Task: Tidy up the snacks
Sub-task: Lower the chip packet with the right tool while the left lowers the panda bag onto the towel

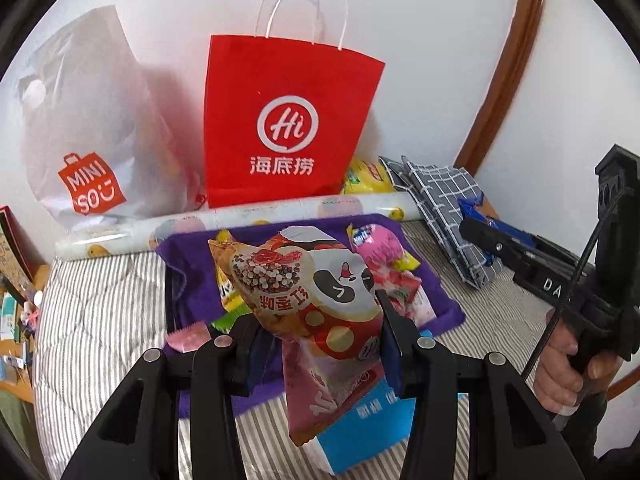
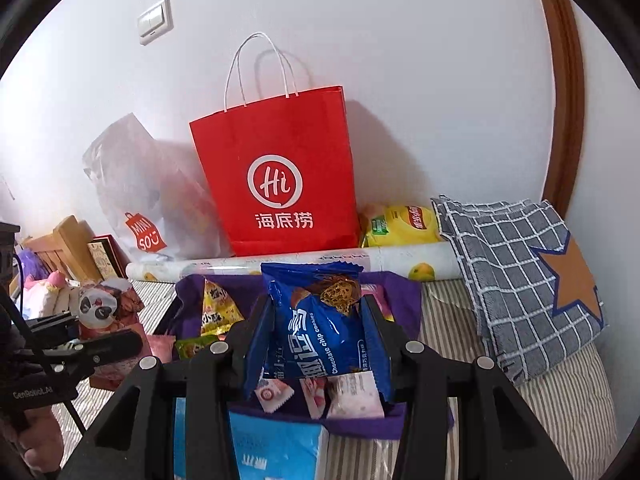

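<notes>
My left gripper (image 1: 320, 320) is shut on a pink-and-red panda snack packet (image 1: 316, 292), held above the purple cloth-lined tray (image 1: 188, 256). In the right wrist view it shows at the left (image 2: 102, 308). My right gripper (image 2: 316, 328) is shut on a blue chocolate chip cookies packet (image 2: 316, 320), held over the tray (image 2: 400, 296). That gripper also shows at the right in the left wrist view (image 1: 476, 236). Several small snacks lie in the tray: an orange triangular packet (image 2: 218, 308), pink wrapped sweets (image 2: 352, 396), a pink packet (image 1: 380, 246).
A red Haidilao paper bag (image 2: 288, 176) and a white Miniso plastic bag (image 1: 84, 128) lean on the wall. A paper roll (image 2: 400, 262), a yellow chips bag (image 2: 404, 224), a checked cloth (image 2: 516, 276) and a blue-white box (image 2: 276, 452) lie on the striped bed.
</notes>
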Demonstrator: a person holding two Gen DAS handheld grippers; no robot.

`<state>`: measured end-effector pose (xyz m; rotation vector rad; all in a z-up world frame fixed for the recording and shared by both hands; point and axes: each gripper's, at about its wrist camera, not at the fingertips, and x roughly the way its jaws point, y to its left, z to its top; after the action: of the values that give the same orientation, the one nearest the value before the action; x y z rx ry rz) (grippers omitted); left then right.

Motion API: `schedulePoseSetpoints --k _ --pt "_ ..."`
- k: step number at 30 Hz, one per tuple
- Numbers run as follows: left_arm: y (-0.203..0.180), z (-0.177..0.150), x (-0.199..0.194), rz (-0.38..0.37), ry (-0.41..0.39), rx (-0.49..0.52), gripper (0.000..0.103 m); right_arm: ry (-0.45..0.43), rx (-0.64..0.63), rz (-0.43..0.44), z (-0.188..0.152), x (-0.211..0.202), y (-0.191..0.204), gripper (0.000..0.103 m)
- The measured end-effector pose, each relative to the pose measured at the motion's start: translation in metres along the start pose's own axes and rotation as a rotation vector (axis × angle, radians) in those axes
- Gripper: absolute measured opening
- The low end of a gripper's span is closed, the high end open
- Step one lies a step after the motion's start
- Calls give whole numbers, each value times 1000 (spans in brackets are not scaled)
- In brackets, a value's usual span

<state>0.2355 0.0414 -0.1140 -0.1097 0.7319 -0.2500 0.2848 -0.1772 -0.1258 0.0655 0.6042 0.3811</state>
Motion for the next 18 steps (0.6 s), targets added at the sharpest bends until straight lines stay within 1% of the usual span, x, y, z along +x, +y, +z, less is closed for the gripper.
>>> schedulePoseSetpoints --k 6,11,14,16,18 --pt "5 19 12 -1 0 -14 47 15 8 2 5 17 -4 42" --pt "9 32 29 11 8 -22 47 68 15 13 2 41 -11 42" --pt "14 34 40 25 14 -27 47 97 17 7 -5 57 -15 42" --pt "18 31 49 49 36 -16 47 122 29 4 -11 68 -19 42" --pt "24 28 59 60 58 -26 47 150 41 -3 -17 78 -24 42"
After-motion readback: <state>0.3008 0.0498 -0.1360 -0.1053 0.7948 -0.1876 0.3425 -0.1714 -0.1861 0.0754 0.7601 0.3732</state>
